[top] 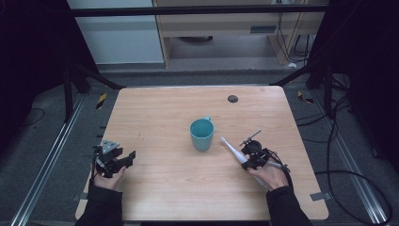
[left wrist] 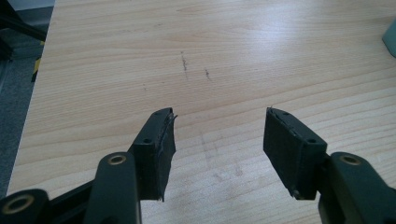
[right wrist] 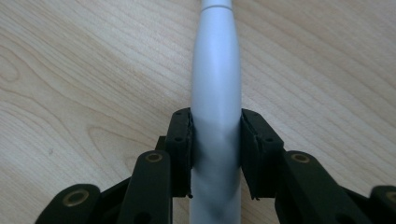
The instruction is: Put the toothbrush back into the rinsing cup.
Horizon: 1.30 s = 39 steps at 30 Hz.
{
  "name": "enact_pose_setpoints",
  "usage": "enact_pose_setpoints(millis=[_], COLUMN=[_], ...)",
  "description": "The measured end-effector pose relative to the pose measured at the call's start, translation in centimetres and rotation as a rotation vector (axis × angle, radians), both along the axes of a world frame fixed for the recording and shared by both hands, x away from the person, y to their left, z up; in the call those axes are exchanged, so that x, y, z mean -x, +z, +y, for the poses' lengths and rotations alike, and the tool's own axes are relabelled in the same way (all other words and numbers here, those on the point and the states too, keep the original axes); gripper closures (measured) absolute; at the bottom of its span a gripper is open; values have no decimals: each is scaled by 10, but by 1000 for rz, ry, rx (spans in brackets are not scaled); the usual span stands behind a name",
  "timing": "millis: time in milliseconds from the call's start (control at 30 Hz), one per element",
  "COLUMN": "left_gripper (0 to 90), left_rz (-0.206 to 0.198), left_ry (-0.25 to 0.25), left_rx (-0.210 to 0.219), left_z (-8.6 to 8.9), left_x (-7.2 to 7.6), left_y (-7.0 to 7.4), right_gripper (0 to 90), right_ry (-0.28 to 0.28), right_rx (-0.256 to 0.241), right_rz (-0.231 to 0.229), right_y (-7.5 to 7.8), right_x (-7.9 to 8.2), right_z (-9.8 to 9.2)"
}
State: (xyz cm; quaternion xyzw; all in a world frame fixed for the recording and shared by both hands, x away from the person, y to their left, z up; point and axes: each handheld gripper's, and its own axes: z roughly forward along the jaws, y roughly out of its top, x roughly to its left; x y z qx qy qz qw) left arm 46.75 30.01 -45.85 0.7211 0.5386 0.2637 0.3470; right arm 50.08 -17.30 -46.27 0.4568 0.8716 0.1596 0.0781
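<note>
Right gripper (right wrist: 215,154) clamps the white toothbrush (right wrist: 215,107), tip toward the centre-frame teal cup (top: 202,134), probably its destination; left gripper (left wrist: 217,154) waits released.

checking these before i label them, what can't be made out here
- Cup contents: high view, too small and its wall hides the bottom.
- White handle tip: right gripper view, cut off by the top edge; the right tool covers its lower part.
- Dark disc on the table: high view, too small to identify.
</note>
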Motion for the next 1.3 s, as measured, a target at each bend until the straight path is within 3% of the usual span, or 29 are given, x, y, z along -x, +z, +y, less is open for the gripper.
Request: enact_pose_setpoints(millis=[233,267,433,467,533,567,667,833,1300], left_gripper=[427,426,427,426,426,426,426,426,426], left_rz=[1,0,-1,0,1,1,1,1,2], left_ry=[0,0,1,0,0,0,-1,0,0], left_rx=[-1,0,0,0,1,0,0,1,2], left_z=[0,0,0,0,0,0,0,0,0], left_x=[0,0,0,0,0,0,0,0,0], left_y=[0,0,0,0,0,0,0,0,0], right_gripper=[665,665,665,665,665,665,665,665,665], right_ry=[-13,-26,-47,-62,-68,-87,-98,-104,-118], right_rx=[-39,-61,-112,-137,-146,-170,-185,-229,-332], right_rz=[-67,-100,-161,-201,-210,-240,-252,-311,-428], right_y=[15,21,29,33,34,38,40,51,74], right_x=[5,6,9,10,10,11,10,10,6], right_z=[-5,-5,-6,-8,-9,-11,-13,-13,2])
